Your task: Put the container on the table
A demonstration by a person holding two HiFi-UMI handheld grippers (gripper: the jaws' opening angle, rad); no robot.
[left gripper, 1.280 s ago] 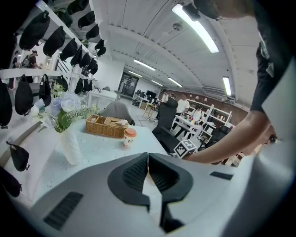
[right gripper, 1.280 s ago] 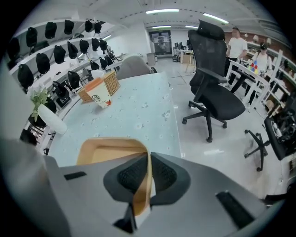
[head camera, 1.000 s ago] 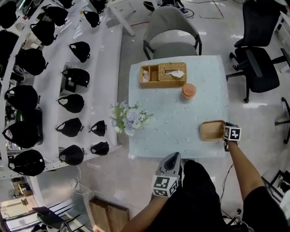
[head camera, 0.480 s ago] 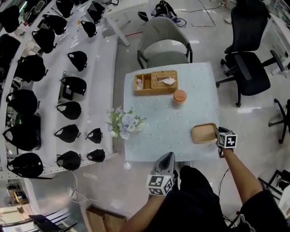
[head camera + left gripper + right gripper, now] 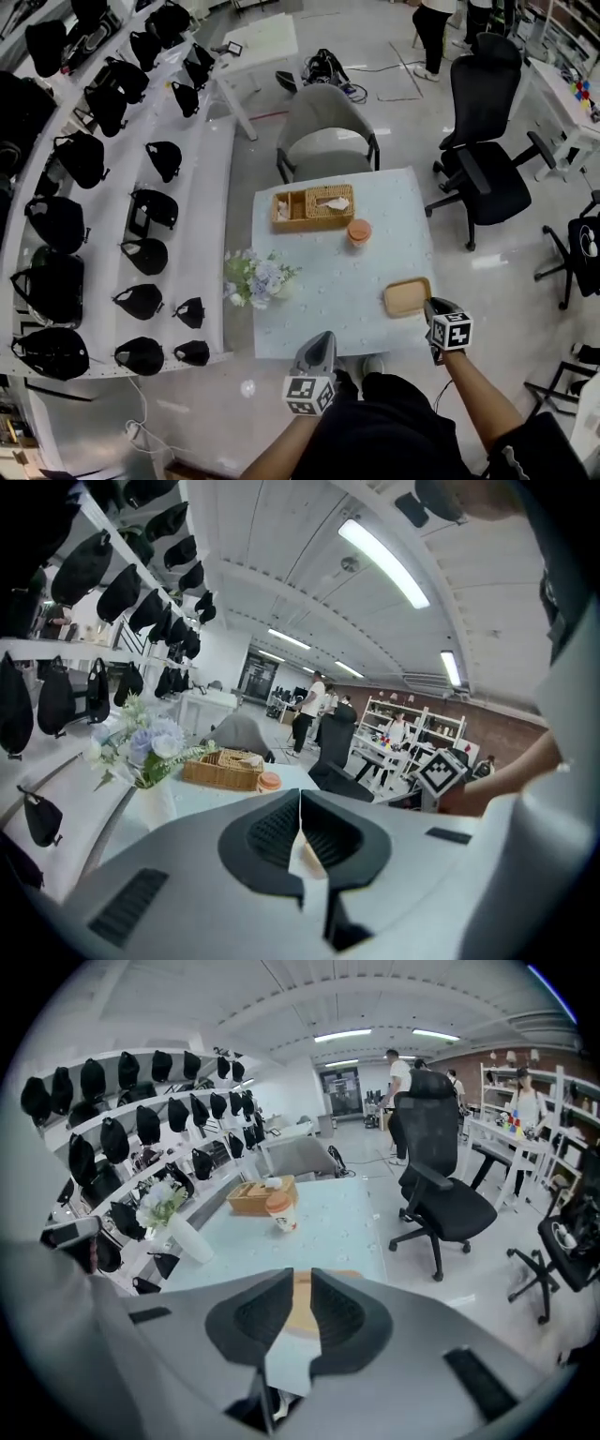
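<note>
The container (image 5: 407,296), a flat tan box, lies on the pale blue table (image 5: 328,291) near its front right corner. My right gripper (image 5: 432,309) hovers just off the container's near right corner. Its jaws are closing, a gap still shows between them and nothing is in it. In the right gripper view the container (image 5: 301,1303) shows through that gap under the gripper (image 5: 302,1275). My left gripper (image 5: 320,343) hangs off the table's front edge; its tips (image 5: 300,796) meet, with nothing held.
A wicker basket (image 5: 311,208), an orange cup (image 5: 358,232) and a vase of flowers (image 5: 255,278) stand on the table. A grey chair (image 5: 328,127) is behind it, a black office chair (image 5: 483,169) to its right. Shelves of black caps (image 5: 141,187) run along the left.
My right gripper has come away from the container's right edge, up and back toward me. The container stays flat on the table. The left gripper rose a little.
</note>
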